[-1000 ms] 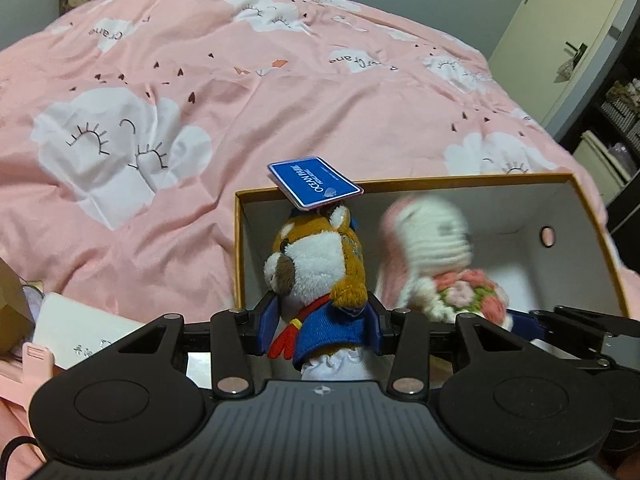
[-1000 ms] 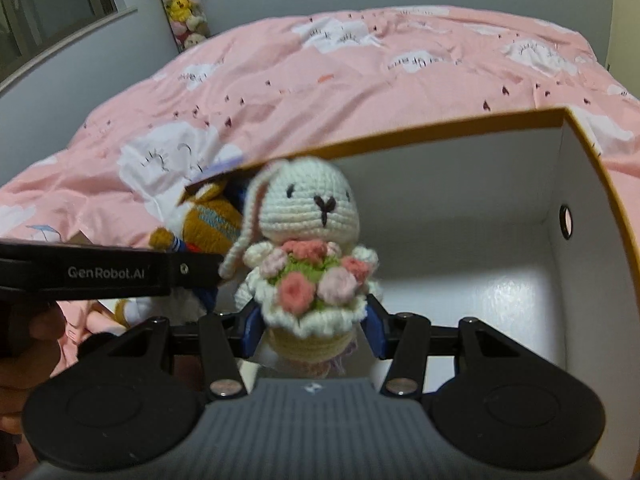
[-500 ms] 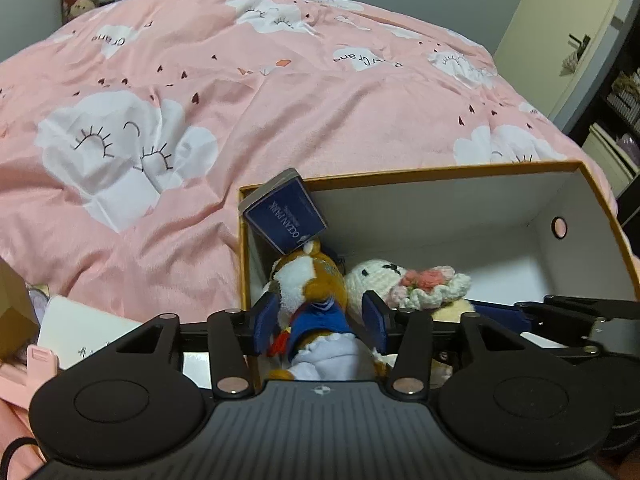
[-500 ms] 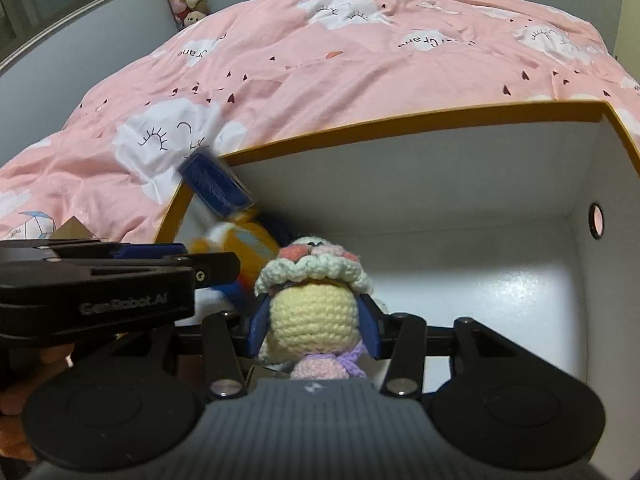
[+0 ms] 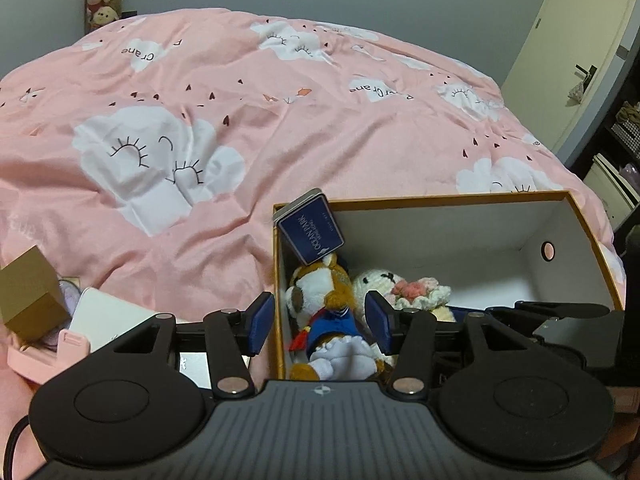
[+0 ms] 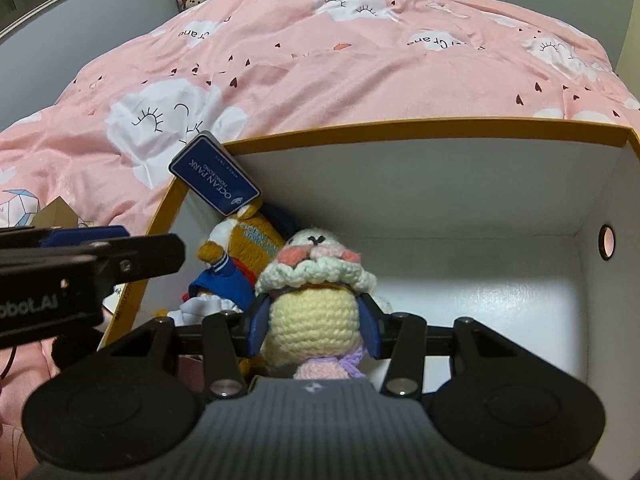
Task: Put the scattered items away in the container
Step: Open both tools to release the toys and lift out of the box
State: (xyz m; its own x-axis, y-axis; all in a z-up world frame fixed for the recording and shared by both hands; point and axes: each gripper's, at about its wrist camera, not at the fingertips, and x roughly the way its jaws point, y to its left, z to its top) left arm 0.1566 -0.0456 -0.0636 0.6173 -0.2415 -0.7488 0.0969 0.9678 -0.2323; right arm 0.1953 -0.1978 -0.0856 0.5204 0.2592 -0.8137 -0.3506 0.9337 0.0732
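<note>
Plush toys lay side by side at the left end of the cardboard box point(image 5: 576, 216), which sat on the pink bedspread point(image 5: 240, 120). The left gripper point(image 5: 320, 326) hovered over the brown plush dog point(image 5: 324, 308), its jaws opening, the blue pads standing clear of the toy on both sides, with the box's left wall between the left pad and the dog. A dark blue hang tag point(image 5: 312, 232) rose from the dog's head and leaned over the box's corner, beyond the claw. Just to the claw's right rested the crocheted bunny point(image 5: 400, 288), flowers at its chest.

Seen from the right wrist, the right gripper point(image 6: 314, 322) clasped the bunny point(image 6: 312, 320) by its pale yellow lower body at middling width, both pads pressed against the yarn; the toy lay tipped away, head toward the far wall. Left of that claw lay the dog point(image 6: 240, 256) under its tag point(image 6: 214, 176), and the left tool's black body reached in from the left edge. Off to the left claw's left lay a small brown carton point(image 5: 28, 292) and a white card point(image 5: 108, 316).
</note>
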